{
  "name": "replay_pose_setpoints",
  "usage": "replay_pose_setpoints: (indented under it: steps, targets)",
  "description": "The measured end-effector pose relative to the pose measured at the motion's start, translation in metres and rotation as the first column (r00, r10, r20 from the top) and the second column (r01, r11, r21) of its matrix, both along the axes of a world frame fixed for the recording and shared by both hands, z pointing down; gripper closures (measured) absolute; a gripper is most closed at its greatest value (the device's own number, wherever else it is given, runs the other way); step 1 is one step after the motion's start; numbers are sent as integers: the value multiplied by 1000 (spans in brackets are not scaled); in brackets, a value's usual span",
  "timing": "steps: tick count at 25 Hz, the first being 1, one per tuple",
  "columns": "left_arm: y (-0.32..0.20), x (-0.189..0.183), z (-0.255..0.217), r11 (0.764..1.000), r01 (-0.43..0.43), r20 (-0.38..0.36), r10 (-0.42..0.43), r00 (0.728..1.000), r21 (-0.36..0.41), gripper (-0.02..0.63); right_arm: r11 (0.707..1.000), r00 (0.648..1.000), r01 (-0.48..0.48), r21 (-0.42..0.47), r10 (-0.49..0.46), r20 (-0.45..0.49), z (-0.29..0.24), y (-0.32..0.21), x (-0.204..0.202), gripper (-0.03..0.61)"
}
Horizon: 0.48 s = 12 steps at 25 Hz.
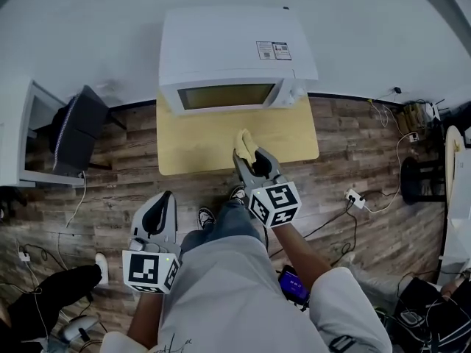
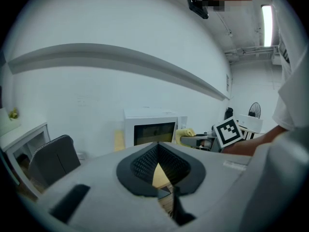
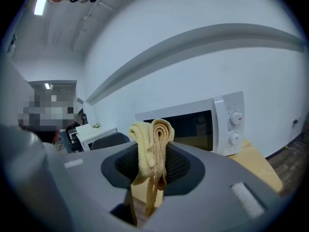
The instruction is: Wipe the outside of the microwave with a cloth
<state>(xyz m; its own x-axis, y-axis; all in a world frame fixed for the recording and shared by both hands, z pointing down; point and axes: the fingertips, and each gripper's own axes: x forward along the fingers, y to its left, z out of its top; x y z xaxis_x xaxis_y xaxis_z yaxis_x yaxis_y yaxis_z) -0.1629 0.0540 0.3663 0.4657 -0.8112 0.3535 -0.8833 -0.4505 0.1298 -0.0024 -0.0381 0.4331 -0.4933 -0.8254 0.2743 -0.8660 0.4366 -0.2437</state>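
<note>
A white microwave [image 1: 234,54] stands at the back of a small wooden table [image 1: 199,142], door closed, its dials [image 3: 234,128] on the right side. My right gripper [image 1: 246,151] hovers over the table in front of the microwave, shut on a folded yellow cloth [image 3: 150,146] that sticks up from its jaws; the same cloth [image 1: 246,145] shows in the head view. My left gripper [image 1: 158,215] hangs low to the left of the person's lap, off the table, jaws closed with nothing between them. The microwave [image 2: 150,127] lies ahead of it.
A black office chair [image 1: 77,132] stands left of the table, beside a white shelf [image 1: 18,134]. Cables and a power strip [image 1: 356,197] lie on the wood floor at right. A white wall is behind the microwave.
</note>
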Motion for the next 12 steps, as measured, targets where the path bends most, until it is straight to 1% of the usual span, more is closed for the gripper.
replay_pose_setpoints:
  steps: [8,12]
  targets:
    - [-9,-5,-4,1000,17,-26,-17,1000,14,623,999,999,-47,4,47,-15,-38,32,31,457]
    - [-22,-10,-9,999,45,-25,-44,999,28,623,997,997,-74,13,75,-32,-54,38,45,457]
